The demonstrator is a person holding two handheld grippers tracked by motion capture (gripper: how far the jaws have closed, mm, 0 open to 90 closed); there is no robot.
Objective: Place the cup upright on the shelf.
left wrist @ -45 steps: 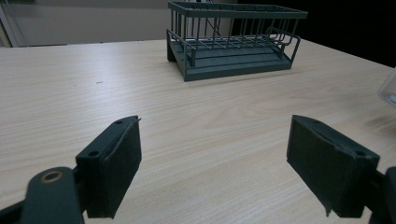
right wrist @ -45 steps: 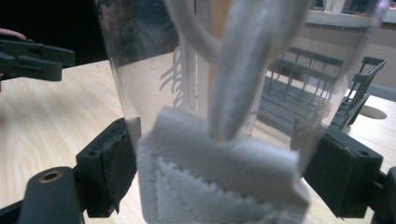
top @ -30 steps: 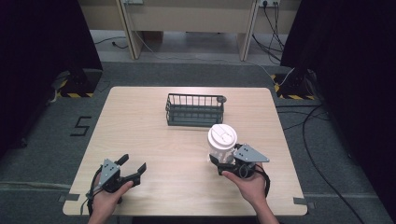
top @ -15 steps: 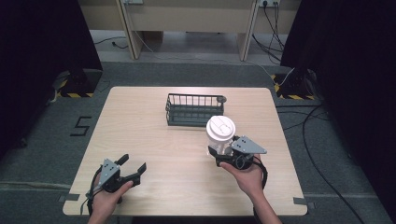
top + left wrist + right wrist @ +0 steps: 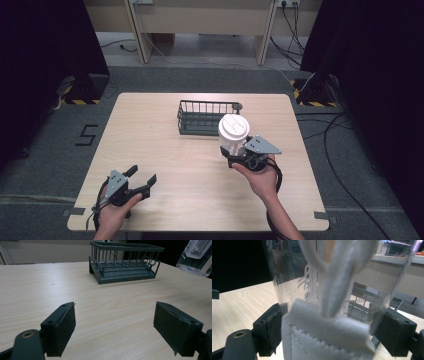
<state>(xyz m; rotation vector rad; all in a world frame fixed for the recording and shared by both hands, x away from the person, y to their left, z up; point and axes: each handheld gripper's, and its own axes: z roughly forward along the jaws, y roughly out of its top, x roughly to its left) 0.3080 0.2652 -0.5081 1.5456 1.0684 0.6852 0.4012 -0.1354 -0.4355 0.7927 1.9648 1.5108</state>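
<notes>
One cup (image 5: 233,134) — right gripper (image 5: 239,161) clamped, one basket (image 5: 206,117), left gripper (image 5: 141,181) agape

In the left gripper view, the clear cup (image 5: 197,257) is cut off by the top right corner, so only its base shows. In the right gripper view it (image 5: 337,290) sits so close that it blurs, and the wire basket (image 5: 372,302) behind reads only as a smear. The printing on the cup is illegible.
</notes>
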